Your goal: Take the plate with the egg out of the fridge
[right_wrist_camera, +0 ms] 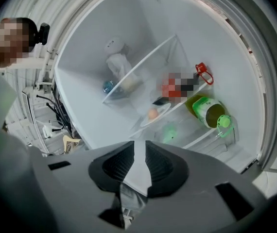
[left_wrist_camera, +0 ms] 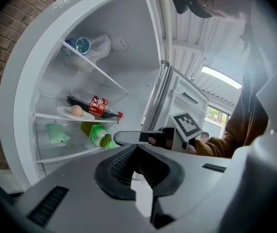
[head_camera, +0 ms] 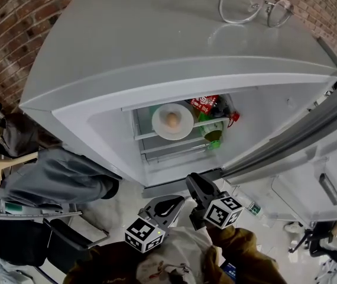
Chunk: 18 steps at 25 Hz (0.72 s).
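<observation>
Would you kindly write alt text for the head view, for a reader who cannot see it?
An open fridge, seen from above, holds a white plate with an egg on a shelf beside two bottles. The left gripper and right gripper hover outside its opening, holding nothing; glasses lie on top.

Bright, even daylight; soft sheen on the fridge (head_camera: 127,34) top; both gripper views bend strongly, with dark, blurred rims.

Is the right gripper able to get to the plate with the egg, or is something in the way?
Probably yes. The fridge door stands open, the plate sits up front on its shelf, and nothing lies between it and the right gripper, whose jaws are slightly apart and empty.
</observation>
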{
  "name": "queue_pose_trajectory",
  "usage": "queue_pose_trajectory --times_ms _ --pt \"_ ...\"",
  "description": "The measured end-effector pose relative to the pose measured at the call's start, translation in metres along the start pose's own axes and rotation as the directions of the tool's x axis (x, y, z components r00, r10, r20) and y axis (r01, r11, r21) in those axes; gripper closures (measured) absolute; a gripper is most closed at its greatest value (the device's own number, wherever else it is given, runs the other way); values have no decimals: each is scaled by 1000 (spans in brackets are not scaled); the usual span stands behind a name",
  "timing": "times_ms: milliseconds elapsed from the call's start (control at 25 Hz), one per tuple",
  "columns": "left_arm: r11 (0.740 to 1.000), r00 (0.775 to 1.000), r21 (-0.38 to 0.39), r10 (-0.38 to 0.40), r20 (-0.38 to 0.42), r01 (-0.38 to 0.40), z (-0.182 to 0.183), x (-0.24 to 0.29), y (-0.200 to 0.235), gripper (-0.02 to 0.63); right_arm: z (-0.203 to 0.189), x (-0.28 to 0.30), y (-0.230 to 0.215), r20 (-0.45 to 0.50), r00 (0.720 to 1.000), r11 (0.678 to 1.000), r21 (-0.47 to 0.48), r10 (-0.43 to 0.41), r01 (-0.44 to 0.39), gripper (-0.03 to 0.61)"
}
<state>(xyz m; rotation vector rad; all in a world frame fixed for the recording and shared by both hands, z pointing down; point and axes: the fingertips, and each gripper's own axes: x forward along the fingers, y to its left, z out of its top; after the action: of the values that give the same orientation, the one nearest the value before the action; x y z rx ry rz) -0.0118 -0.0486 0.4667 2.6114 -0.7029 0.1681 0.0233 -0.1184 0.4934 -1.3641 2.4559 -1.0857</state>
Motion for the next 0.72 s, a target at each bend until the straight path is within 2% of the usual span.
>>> queue_pose_trajectory --times_ms 720 --pt "999 999 15 33 0 -33 -3 10 4 606 8 27 -21 11 1000 995 103 5 -6 508"
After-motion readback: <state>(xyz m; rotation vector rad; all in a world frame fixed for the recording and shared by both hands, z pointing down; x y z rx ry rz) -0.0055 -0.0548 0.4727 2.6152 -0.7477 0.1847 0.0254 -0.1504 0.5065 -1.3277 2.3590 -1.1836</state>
